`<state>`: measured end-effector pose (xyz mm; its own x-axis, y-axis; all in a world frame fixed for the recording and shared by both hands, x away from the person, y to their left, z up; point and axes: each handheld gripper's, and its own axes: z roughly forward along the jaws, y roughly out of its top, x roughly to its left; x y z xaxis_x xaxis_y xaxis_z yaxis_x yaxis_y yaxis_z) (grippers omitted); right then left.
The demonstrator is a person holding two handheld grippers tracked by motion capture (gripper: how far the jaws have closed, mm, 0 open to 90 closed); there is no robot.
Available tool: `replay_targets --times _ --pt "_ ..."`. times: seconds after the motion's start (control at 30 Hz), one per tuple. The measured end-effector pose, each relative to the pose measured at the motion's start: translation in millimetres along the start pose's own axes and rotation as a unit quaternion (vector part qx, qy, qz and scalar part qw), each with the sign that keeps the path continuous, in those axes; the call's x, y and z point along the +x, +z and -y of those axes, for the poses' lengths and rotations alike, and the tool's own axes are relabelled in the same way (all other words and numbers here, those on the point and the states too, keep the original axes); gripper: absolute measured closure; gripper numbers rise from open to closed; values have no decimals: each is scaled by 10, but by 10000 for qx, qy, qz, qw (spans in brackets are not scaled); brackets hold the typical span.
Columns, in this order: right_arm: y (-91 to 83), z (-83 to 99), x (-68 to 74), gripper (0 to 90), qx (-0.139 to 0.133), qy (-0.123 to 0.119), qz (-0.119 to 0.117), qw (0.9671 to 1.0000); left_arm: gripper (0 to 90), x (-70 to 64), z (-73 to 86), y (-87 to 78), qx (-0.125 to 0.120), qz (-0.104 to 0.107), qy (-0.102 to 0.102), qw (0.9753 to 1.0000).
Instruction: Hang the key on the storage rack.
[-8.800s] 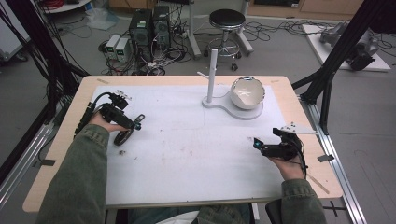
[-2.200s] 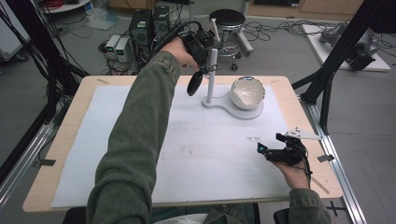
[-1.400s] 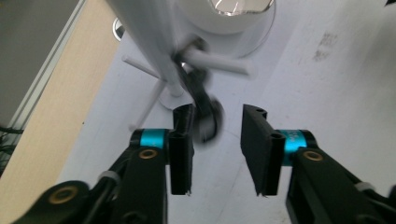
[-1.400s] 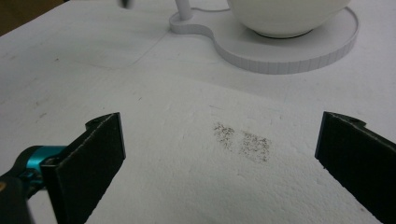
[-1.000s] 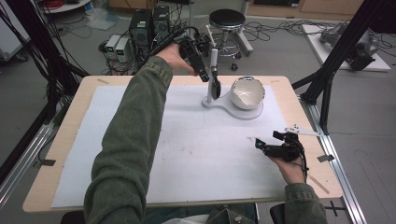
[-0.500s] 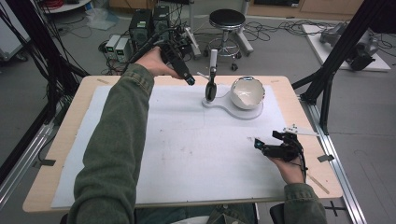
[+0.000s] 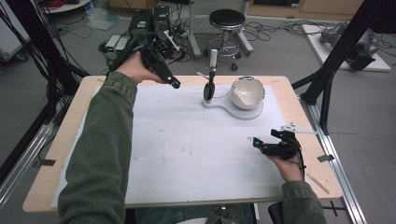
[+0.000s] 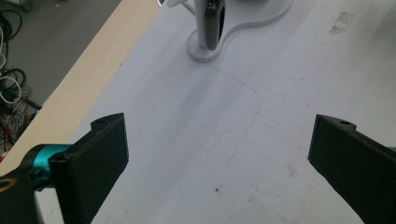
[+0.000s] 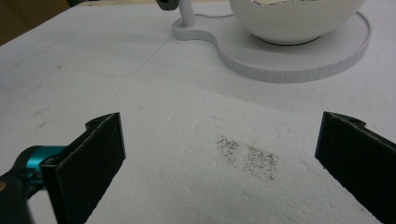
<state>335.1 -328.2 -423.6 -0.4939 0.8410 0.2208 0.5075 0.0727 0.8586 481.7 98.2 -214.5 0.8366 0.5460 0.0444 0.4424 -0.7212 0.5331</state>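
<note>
Two grippers gaping; left gripper (image 7: 173, 84) has withdrawn, leaving black oval spoon (image 7: 208, 89) hanging on white post stand (image 7: 212, 58); right gripper (image 7: 258, 143) idle | hanging looks done

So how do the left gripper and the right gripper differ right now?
The left gripper is held up at the table's far edge, near the white stand; the right gripper sits low at the near right. The left points toward the stand's post, the right toward the bowl. Both are open and empty.

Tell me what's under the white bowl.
The white bowl sits on the round end of a flat white keyhole-shaped base; the base surface beneath the bowl is hidden.
</note>
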Motion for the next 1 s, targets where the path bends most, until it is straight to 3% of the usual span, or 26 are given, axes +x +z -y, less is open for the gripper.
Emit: replay_targets --times 0.27,0.37,1.0 --pt "4 7 13 6 47 -58 24 10000 54 -26 194 -42 -86 -41 -77 9999" --pt "2 8 15 6 58 -60 31 10000 54 -26 294 -76 -128 -200 -137 9996" --pt "18 23 28 6 139 -142 97 9998 54 7 1104 -21 -176 -344 -587 9975"
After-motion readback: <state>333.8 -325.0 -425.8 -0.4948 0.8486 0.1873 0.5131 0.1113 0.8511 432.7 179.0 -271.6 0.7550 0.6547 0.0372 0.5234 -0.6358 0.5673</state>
